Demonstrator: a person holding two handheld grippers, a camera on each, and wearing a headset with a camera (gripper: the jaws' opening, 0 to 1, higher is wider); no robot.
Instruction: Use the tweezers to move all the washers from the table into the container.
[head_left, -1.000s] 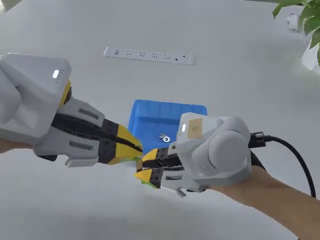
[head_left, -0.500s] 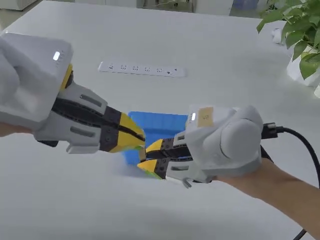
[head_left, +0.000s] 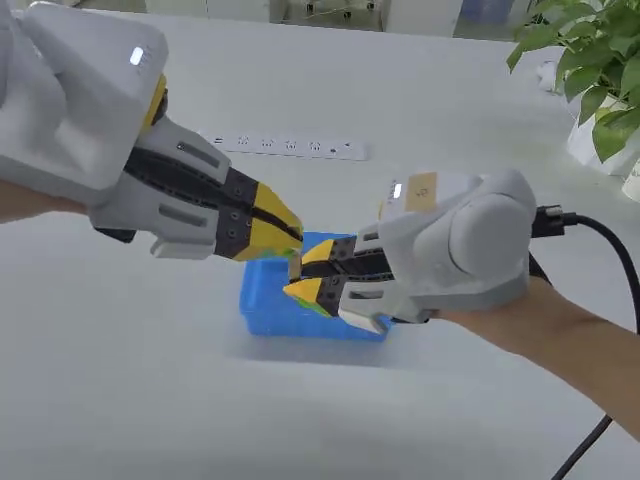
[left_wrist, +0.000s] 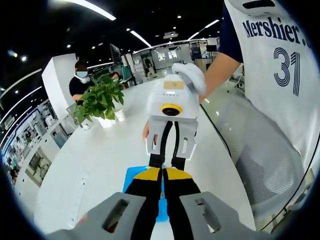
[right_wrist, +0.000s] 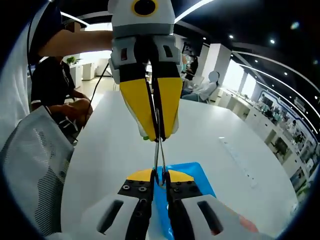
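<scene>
In the head view my left gripper (head_left: 290, 232) reaches in from the left and my right gripper (head_left: 297, 278) from the right, tips almost touching above the blue container (head_left: 268, 308). The right gripper view has thin metal tweezers (right_wrist: 159, 150) running from the left gripper's shut yellow jaws down into my right gripper (right_wrist: 159, 175), whose jaws are shut on them too. My left gripper (left_wrist: 162, 172) is closed in its own view, facing the right gripper's body. The grippers hide the inside of the container, so I see no washers.
A white power strip (head_left: 285, 147) lies on the white table behind the container. A potted plant (head_left: 590, 60) stands at the far right edge. A black cable (head_left: 600, 250) trails from the right gripper. Other people sit farther back in the room.
Both grippers, still tip to tip, now sit over the container's near half instead of in front of it. The washers seen in it a second ago are covered.
</scene>
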